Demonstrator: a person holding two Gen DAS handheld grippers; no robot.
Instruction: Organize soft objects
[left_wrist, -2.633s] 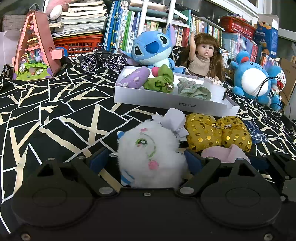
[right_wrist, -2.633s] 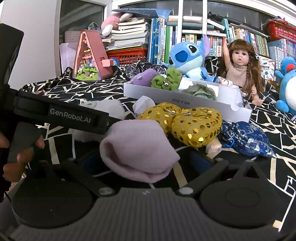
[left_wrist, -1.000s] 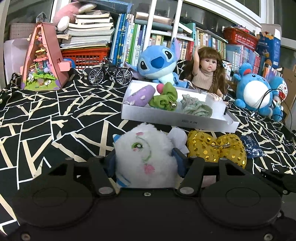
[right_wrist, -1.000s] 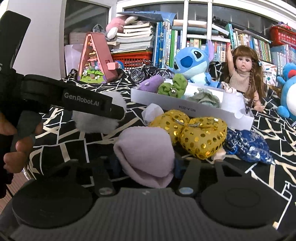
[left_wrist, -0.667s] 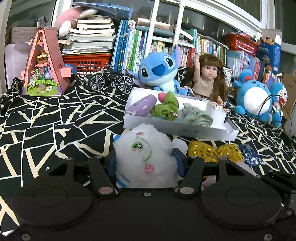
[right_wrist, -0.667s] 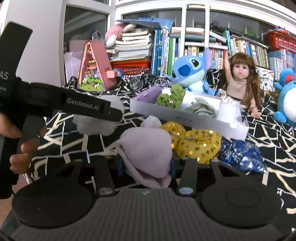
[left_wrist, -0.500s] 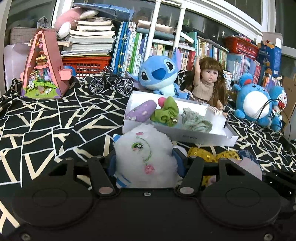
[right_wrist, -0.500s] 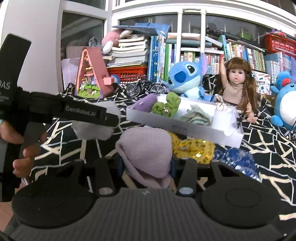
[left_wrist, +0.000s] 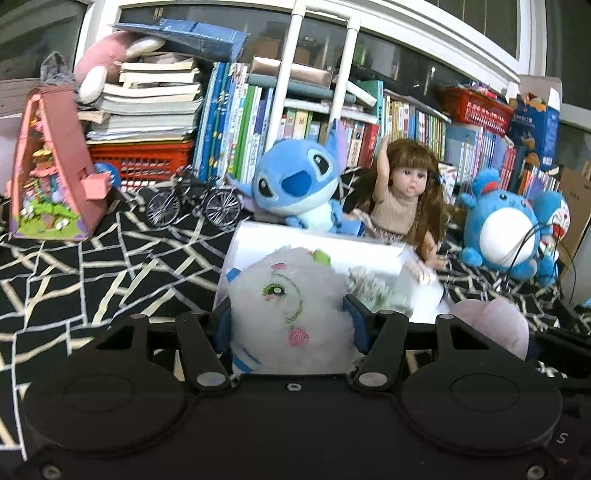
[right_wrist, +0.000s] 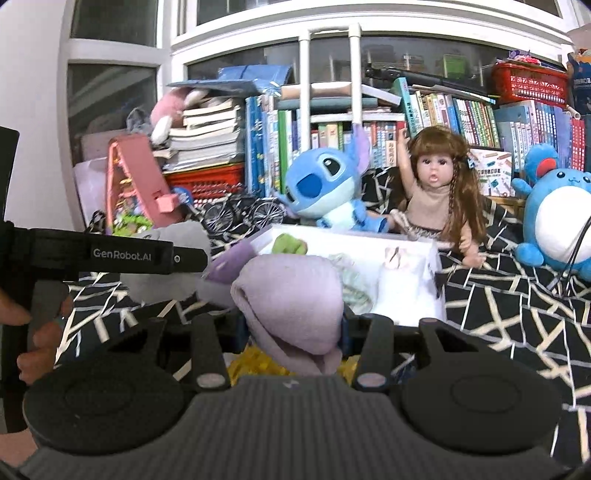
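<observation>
A black cloth with pale crossing lines (left_wrist: 110, 258) covers the surface, backed by a crowded bookshelf (right_wrist: 424, 110). Against it sit a blue plush (left_wrist: 295, 184), a long-haired doll (left_wrist: 406, 199), a round blue toy (left_wrist: 502, 232), a toy bicycle (left_wrist: 192, 201) and a pink model house (left_wrist: 48, 177).

Straight ahead of both tools lies the white tray (right_wrist: 406, 288); its front wall and most of its contents are hidden behind the held things and smeared by blur. Only a green bit (right_wrist: 290, 243), a purple piece (right_wrist: 229, 264) and pale crumpled cloth (right_wrist: 351, 280) can be made out.

The left gripper (left_wrist: 291, 325) pinches a white fluffy plush (left_wrist: 288, 302) between its blue pads. The right gripper (right_wrist: 291, 325) clamps a lilac folded sock (right_wrist: 291, 299), its jaws having just closed a little further on it. A hand (right_wrist: 33, 332) grips the left tool's handle at the right view's left edge. Gold sequins (right_wrist: 255, 363) peek below the sock.

Compared with a second ago, both held things are lifted off the cloth and sit closer to the tray, and the gold bow is almost out of sight.
</observation>
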